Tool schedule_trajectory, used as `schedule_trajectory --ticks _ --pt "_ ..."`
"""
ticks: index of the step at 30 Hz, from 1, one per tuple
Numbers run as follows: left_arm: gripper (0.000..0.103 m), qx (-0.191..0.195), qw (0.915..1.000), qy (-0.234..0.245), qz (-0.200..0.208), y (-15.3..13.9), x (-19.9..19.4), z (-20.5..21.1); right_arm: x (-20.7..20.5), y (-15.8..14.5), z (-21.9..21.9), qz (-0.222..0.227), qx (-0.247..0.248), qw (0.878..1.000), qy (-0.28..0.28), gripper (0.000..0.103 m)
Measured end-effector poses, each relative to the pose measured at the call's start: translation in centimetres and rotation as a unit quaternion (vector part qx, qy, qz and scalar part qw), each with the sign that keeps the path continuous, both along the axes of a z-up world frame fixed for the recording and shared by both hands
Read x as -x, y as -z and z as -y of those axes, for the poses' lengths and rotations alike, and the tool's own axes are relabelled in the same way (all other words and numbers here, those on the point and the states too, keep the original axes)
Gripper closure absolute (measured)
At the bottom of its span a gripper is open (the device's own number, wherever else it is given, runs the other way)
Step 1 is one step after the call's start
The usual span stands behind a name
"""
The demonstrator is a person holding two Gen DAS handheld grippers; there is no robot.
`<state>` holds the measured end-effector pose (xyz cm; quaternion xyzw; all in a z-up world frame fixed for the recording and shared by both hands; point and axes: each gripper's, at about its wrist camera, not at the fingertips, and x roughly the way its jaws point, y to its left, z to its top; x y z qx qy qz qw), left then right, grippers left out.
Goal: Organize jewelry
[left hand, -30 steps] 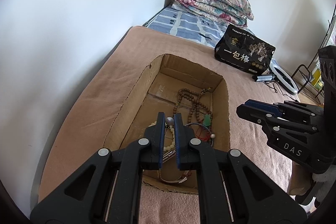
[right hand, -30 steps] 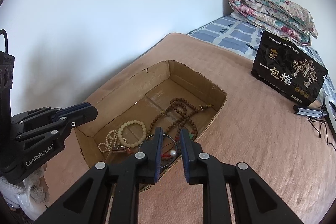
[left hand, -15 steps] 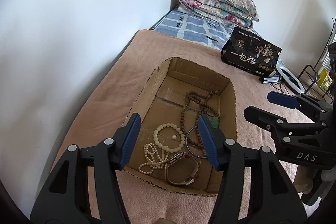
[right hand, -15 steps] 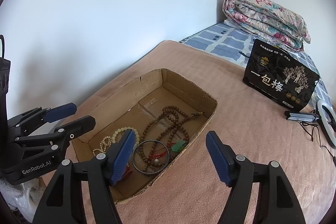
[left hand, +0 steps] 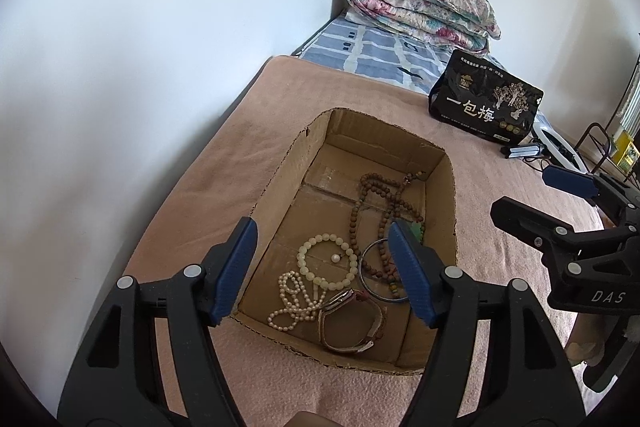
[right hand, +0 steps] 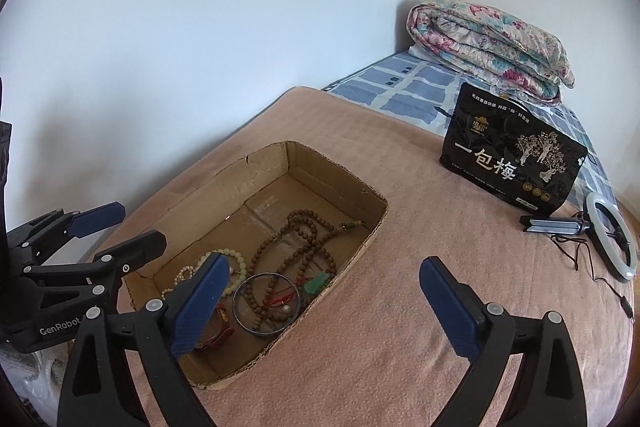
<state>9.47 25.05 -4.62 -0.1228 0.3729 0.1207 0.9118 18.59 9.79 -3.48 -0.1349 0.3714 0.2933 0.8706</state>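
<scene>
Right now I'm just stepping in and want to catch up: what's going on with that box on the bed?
A person holds two hand-held tools above an open cardboard box on a pink blanket. The left tool and right tool have just been opening and hold nothing. In the box lie a brown wooden bead necklace, pale green bead bracelet, white pearl strand, dark metal bangle and wristwatch.

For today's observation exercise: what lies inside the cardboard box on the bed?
Inside the cardboard box: brown bead necklace, pale bead bracelet, pearl strand, metal bangle, wristwatch, green pendant. A gripper finger covers part of the necklace.
</scene>
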Motion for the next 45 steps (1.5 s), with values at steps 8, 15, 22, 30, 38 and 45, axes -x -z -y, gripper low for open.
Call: schedule_trajectory --ticks 8,15,22,30,38,45 --pt "0.033 -0.008 1.0 0.004 -0.001 -0.1 0.1 0.4 0.4 -0.3 0.6 0.002 -0.002 1.0 0.006 0.002" --pt "0.033 -0.016 0.9999 0.004 -0.001 -0.4 0.6 0.9 1.3 -1.1 1.8 0.006 -0.007 1.0 0.01 0.002" --pt "0.033 -0.028 0.9995 0.007 0.015 -2.3 2.2 2.2 3.0 -2.8 3.6 0.017 -0.015 1.0 0.009 0.0" --pt "0.032 -0.037 0.9982 0.019 0.044 -5.6 4.6 4.3 4.8 -4.8 6.8 0.034 -0.02 0.999 0.015 0.0" --pt "0.032 -0.058 0.9965 0.034 0.05 -7.3 7.1 7.1 7.0 -6.0 9.6 0.047 -0.02 0.998 0.026 0.0" --pt "0.018 -0.08 0.9936 0.036 0.071 -8.6 10.1 8.8 9.2 -6.2 11.8 0.051 -0.016 0.998 0.029 0.0"
